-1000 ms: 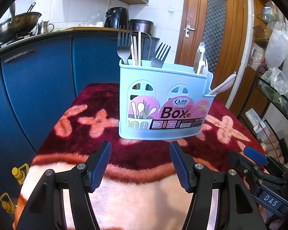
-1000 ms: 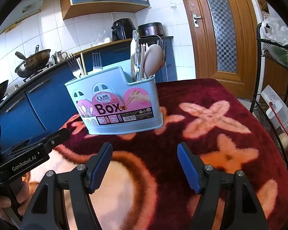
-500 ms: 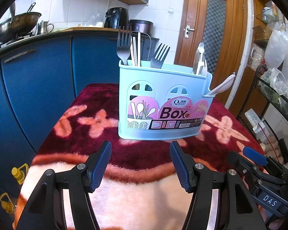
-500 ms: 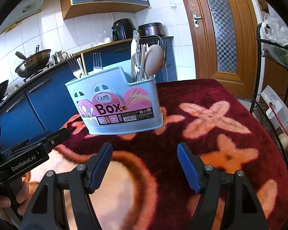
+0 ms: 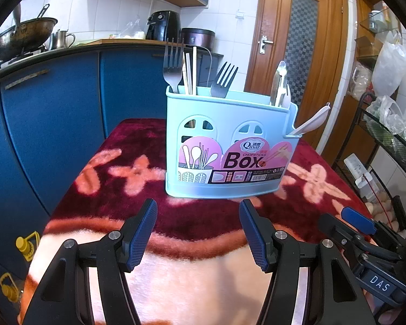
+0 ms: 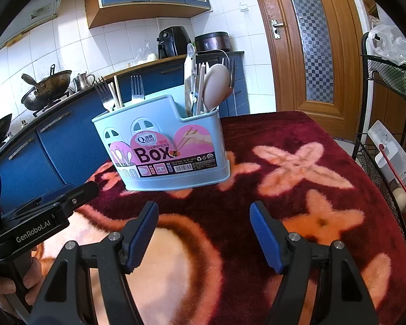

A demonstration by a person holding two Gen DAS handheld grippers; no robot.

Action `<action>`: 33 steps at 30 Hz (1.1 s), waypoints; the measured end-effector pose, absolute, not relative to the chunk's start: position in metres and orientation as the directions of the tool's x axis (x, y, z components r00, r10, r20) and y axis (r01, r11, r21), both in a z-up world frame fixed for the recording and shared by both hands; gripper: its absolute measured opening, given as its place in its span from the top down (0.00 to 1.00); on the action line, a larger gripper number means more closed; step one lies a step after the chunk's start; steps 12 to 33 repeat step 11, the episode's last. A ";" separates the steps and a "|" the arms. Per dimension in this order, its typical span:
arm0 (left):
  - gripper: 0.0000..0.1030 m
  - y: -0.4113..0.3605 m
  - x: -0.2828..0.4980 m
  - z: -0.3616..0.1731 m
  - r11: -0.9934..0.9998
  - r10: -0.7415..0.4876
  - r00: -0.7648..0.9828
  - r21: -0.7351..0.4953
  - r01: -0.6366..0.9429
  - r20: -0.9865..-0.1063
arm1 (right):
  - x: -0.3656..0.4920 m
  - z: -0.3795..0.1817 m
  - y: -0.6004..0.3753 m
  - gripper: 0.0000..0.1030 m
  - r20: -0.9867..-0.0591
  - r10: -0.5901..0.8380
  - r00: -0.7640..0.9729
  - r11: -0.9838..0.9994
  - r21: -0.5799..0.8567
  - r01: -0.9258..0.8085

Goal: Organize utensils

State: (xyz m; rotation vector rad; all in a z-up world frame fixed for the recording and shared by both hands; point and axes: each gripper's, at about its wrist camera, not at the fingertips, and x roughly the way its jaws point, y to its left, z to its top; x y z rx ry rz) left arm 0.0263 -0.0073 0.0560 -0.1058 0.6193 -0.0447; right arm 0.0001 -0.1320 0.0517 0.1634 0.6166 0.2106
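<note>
A light blue utensil box [image 5: 224, 140] with a pink "Box" label stands on the dark red floral blanket [image 5: 192, 222]; it also shows in the right wrist view [image 6: 165, 146]. It holds two forks [image 5: 173, 66], chopsticks [image 5: 190, 70], metal spoons [image 5: 279, 81] and a white spoon [image 5: 311, 123] leaning out to the right. In the right wrist view a beige spoon [image 6: 216, 85] stands in the right compartment. My left gripper [image 5: 197, 230] is open and empty just before the box. My right gripper [image 6: 203, 233] is open and empty, in front of the box.
Blue kitchen cabinets [image 5: 54, 103] run behind and left of the table, with a wok [image 5: 21, 36] on the counter. A wooden door [image 5: 297, 54] is at the back right. A black wire rack [image 6: 387, 124] with bags stands at the right edge.
</note>
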 end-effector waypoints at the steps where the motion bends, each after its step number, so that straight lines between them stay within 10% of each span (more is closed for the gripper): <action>1: 0.37 -0.008 0.026 0.056 0.994 -0.074 0.813 -0.113 0.009 -0.577 | 0.000 0.052 -0.132 0.30 -0.554 0.244 0.796 0.966 0.214 -0.147; 33: 0.37 -0.007 0.027 0.058 0.993 -0.078 0.812 -0.121 0.010 -0.579 | 0.000 0.052 -0.132 0.30 -0.555 0.243 0.796 0.966 0.213 -0.147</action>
